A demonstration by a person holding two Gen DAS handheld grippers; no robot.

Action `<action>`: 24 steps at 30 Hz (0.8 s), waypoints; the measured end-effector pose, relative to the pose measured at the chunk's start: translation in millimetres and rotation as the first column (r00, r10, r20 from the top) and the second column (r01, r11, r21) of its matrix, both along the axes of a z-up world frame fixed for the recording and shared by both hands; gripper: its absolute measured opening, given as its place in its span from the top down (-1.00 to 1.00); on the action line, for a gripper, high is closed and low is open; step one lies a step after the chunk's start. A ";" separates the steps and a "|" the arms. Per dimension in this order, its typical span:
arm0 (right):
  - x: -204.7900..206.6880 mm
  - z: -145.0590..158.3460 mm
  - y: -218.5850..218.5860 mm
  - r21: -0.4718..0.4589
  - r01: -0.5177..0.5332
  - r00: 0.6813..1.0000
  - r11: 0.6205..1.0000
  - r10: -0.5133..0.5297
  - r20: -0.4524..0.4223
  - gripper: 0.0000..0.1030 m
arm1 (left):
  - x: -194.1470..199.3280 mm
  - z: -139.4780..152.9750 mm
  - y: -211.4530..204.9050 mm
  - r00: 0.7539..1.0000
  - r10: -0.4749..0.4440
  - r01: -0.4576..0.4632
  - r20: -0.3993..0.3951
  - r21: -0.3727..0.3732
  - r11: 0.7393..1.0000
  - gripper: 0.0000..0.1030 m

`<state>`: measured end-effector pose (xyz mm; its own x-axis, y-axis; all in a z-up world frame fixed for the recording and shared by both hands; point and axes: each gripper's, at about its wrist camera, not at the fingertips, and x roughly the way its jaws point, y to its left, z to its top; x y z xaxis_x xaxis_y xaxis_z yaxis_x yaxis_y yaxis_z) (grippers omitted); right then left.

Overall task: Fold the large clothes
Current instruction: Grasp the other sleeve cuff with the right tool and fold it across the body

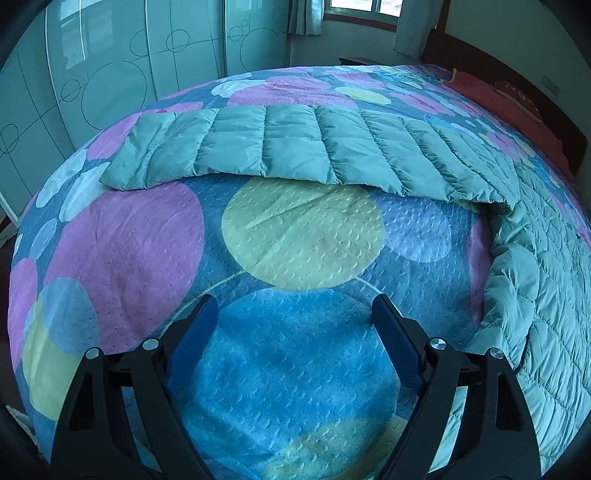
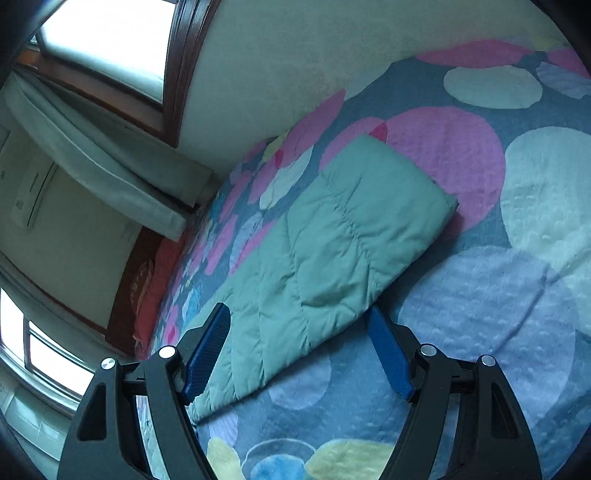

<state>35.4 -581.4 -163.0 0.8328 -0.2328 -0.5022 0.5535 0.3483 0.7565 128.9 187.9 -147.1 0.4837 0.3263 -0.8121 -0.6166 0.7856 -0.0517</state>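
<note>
- Daylight only, cool blue-green cast over both views.
- Left wrist view: light enters from the window point(image 1: 364, 6) at 12 o'clock; panes blown out white.
- Soft, even light on the bedspread point(image 1: 122, 254); faint shadow under the near edge of the quilted jacket point(image 1: 258, 147).
- Wardrobe doors point(image 1: 110, 74) at 10 o'clock carry a pale sheen.
- Right wrist view: frame rolled; overexposed windows point(image 2: 107, 40) at 11 and 8 o'clock.
- Strong fisheye bulge; dark vignette in all corners.
- Right view slightly soft, mild smear; left view sharp.
</note>
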 end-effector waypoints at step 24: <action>107.7 76.5 81.2 -0.327 -0.352 0.936 0.877 0.334 -0.111 0.79 | 5.8 -9.0 14.0 0.998 0.032 -0.029 -0.048 0.067 0.997 -0.87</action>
<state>143.2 -500.2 -86.5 0.8672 -0.0996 -0.4879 0.3870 0.7514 0.5345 134.7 201.9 -156.1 0.4326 0.3942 -0.8109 -0.6409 0.7670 0.0309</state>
